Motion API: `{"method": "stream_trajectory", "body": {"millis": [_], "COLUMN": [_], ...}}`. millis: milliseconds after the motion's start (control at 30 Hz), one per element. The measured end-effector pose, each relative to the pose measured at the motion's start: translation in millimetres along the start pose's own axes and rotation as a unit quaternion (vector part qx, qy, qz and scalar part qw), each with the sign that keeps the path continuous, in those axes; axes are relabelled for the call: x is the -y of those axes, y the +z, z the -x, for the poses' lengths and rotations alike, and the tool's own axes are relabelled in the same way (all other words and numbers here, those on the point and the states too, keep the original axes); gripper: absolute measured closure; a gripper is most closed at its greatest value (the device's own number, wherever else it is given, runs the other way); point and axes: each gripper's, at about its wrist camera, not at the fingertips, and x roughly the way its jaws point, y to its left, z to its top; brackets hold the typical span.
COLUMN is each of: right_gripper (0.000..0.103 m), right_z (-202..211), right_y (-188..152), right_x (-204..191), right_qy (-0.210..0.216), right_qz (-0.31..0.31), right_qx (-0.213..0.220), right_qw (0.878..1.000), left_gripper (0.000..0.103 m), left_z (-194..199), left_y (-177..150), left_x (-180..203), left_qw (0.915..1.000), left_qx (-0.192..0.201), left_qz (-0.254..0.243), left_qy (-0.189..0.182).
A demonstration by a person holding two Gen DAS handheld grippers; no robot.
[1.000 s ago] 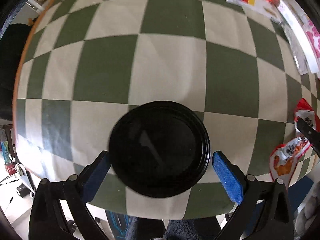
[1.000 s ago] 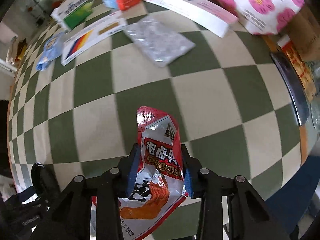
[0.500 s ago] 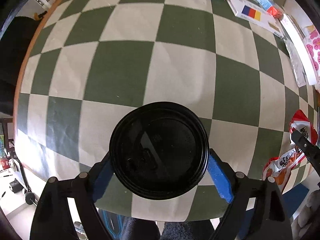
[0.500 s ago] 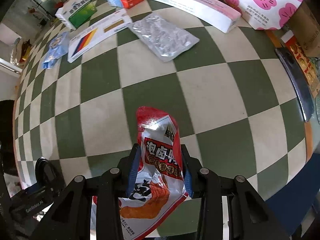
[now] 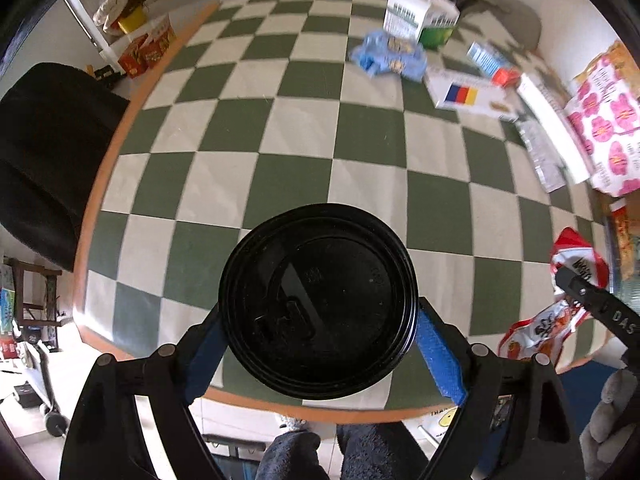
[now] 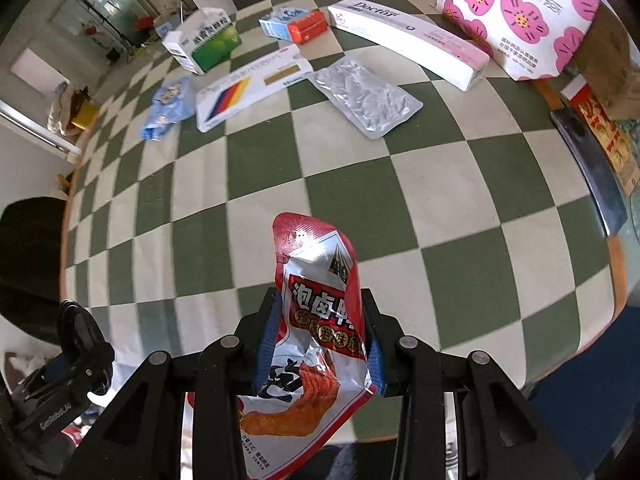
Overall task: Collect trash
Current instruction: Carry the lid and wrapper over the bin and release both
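Note:
My left gripper (image 5: 318, 336) is shut on a black-lidded cup (image 5: 318, 300) and holds it above the near edge of the checkered table (image 5: 296, 128). My right gripper (image 6: 320, 332) is shut on a red and white snack wrapper (image 6: 316, 320), held above the table's near edge; the wrapper also shows in the left wrist view (image 5: 560, 304). The left gripper shows at the lower left of the right wrist view (image 6: 72, 376).
At the far side lie a green and white box (image 6: 204, 40), a blue wrapper (image 6: 166, 106), a flat white box with coloured stripes (image 6: 252, 88), a silver pouch (image 6: 366, 96), a long white and pink box (image 6: 408, 36) and a pink flowered bag (image 6: 520, 12). A black chair (image 5: 44, 152) stands left.
The left gripper has closed on the black-lidded cup and lifted it back from the table. The right gripper has risen and pulled back with the wrapper still in it.

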Motion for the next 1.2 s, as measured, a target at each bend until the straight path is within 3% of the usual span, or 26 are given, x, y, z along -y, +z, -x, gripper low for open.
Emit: {"method": "stream_trajectory", "body": {"millis": [200,433,567,867,1067,1200], "right_gripper": [0.063,0.063,0.063,0.063,0.063,0.063], "right_z": [34.8,69.6,73.9,4.9,-72.6,-144.5], "right_y": [-35.5,-109.9,-161.2,-277.8,-317.9,-332.5], "right_x": [-16.5,-33.4,-38.0,-19.3,0.5,14.5], "right_qy": [0.029,0.043,0.045,0.019,0.004,0.006], "right_qz": [-0.009,-0.023,-0.035,-0.061,-0.07,-0.081], "right_qx": [0.022,0.037,0.028,-0.062,-0.115,-0.145], "right_qw": [0.999,0.998,0.998,0.996,0.991,0.986], "left_gripper": [0.017,0.017,0.017,0.017,0.017,0.017], "left_z": [33.4,59.3,49.5,-40.6,-120.6,-187.6], "left_y": [-8.7,-62.0,-99.5,-179.6,-203.0,-211.9], "left_x": [-51.5,-83.1,-96.3,-115.5,-119.1,-120.7], "left_qw": [0.999,0.9967,0.9959,0.9929,0.9893,0.9843], "left_qx": [0.035,0.05,0.034,-0.071,-0.119,-0.15], "left_qz": [-0.012,-0.045,-0.059,-0.069,-0.053,-0.024], "left_qy": [-0.027,-0.047,-0.059,-0.065,-0.066,-0.09]}}
